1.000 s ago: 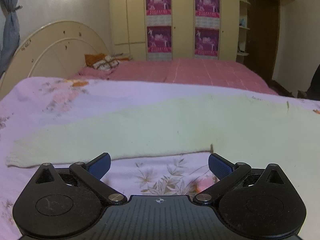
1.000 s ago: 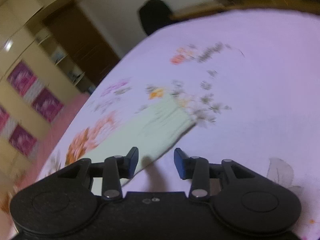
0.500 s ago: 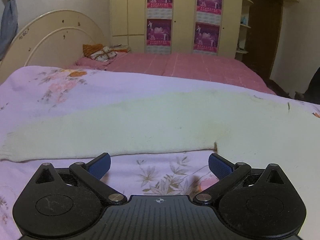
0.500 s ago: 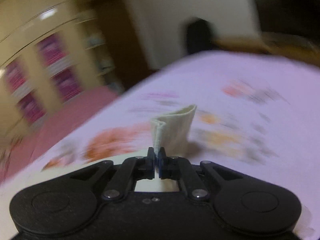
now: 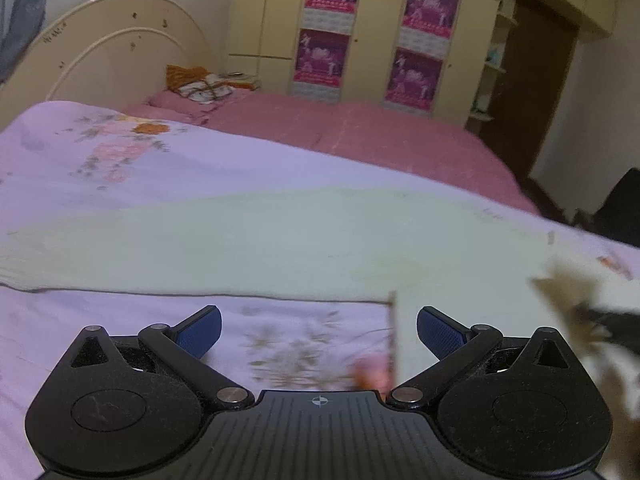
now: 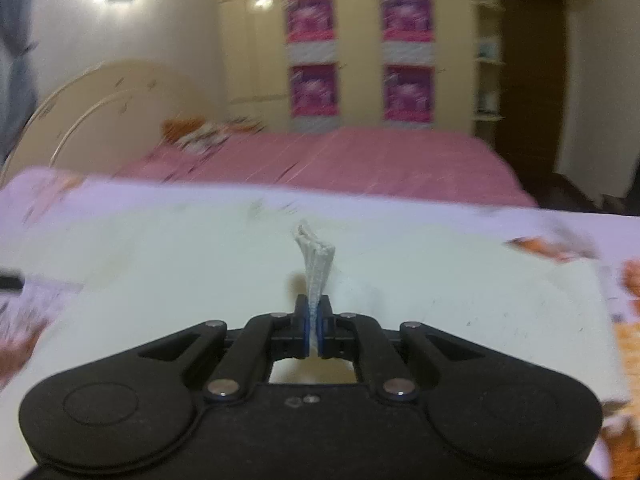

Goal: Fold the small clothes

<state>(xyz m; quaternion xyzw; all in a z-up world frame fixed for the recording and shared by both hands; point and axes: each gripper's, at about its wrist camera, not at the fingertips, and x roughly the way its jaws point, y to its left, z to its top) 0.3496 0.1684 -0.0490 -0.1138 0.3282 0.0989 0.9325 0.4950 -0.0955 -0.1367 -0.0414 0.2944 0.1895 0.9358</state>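
a thin pinch, a long cloth

the right gripper (image 6: 314,322) has its jaws closed tight on a bunched edge of the pale green knitted garment (image 6: 240,264), which lies stretched across the lilac floral bedsheet (image 5: 80,160). the left gripper (image 5: 319,330) stands wide open with nothing in it, just near of the garment's near edge. the pinch looks slim — a quick pull could slip the fabric free, or drag the whole piece askew, since nothing pins the far left end. the right view is blurred, and the garment's right end is hard to make out — a smeared dark shape crowds that corner.
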